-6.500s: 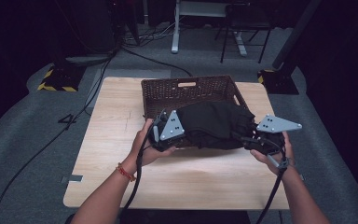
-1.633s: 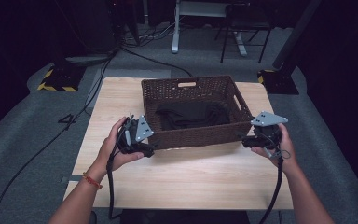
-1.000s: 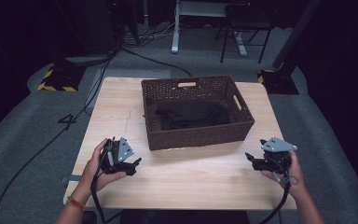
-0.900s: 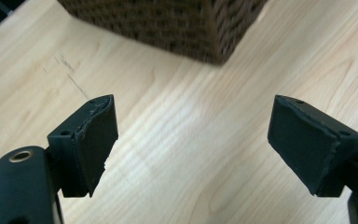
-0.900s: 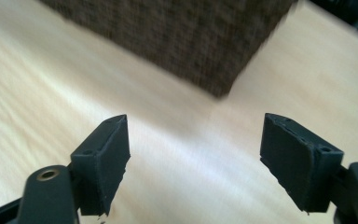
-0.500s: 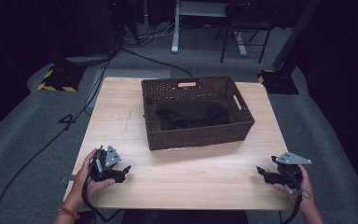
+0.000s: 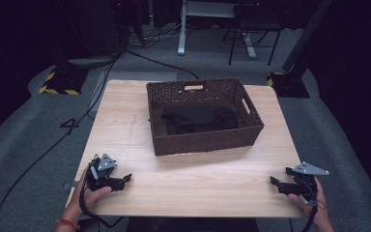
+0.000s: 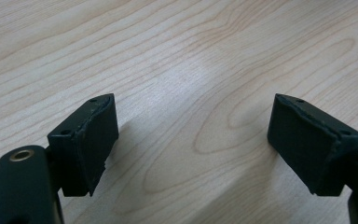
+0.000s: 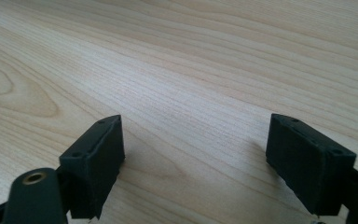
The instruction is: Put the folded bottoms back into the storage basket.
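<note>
A dark mark shaped like the numeral 4 (image 7: pixel 70 125) stands on the grey floor left of the bench (image 7: pixel 125 125); nothing else is legible.

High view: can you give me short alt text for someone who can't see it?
A brown wicker basket holding a dark cloth sits on a wooden table. Near the front corners, the left claw and right claw rest open, empty.

Each hand carries a black gripper: the left gripper (image 7: pixel 125 179) and the right gripper (image 7: pixel 273 181) both wear a grey three-cornered plate on top and trail a black cable. Their jaws end in blocky black pads (image 8: pixel 91 140) with small screw holes. A red-orange bracelet (image 7: pixel 66 224) circles the left wrist.
</note>
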Demonstrator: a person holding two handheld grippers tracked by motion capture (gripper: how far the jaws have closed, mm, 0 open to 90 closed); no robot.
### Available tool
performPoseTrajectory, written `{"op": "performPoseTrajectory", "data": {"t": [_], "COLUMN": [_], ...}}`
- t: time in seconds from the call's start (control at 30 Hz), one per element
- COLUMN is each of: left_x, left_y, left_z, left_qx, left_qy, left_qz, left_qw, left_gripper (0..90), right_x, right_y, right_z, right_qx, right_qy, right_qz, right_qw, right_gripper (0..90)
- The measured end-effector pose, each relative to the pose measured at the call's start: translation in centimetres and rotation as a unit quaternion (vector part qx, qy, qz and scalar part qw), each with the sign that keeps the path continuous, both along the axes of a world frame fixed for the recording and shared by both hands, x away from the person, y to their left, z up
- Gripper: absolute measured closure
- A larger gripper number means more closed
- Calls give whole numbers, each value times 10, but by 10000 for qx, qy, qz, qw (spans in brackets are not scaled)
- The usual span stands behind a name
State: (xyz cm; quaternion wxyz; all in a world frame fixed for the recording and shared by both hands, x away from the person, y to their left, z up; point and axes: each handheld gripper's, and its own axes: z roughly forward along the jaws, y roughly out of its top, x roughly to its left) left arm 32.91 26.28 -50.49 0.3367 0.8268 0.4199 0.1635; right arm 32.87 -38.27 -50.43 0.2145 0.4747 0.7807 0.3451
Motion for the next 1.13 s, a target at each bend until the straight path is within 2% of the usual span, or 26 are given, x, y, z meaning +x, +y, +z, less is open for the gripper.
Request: {"op": "performPoseTrajectory", "data": {"t": [1.13], "left_x": [3], "left_y": [-2], "left_z": [0], "left_qx": [18], "left_qy": [36], "left_qz": [58], "left_qw": [10000], "left_gripper": [147], "right_x": [1], "right_y": [0], "right_z": [0], "right_qx": [4], "right_qy": [19], "right_qz": [-34], "right_qw": [10000], "right_gripper": [171]}}
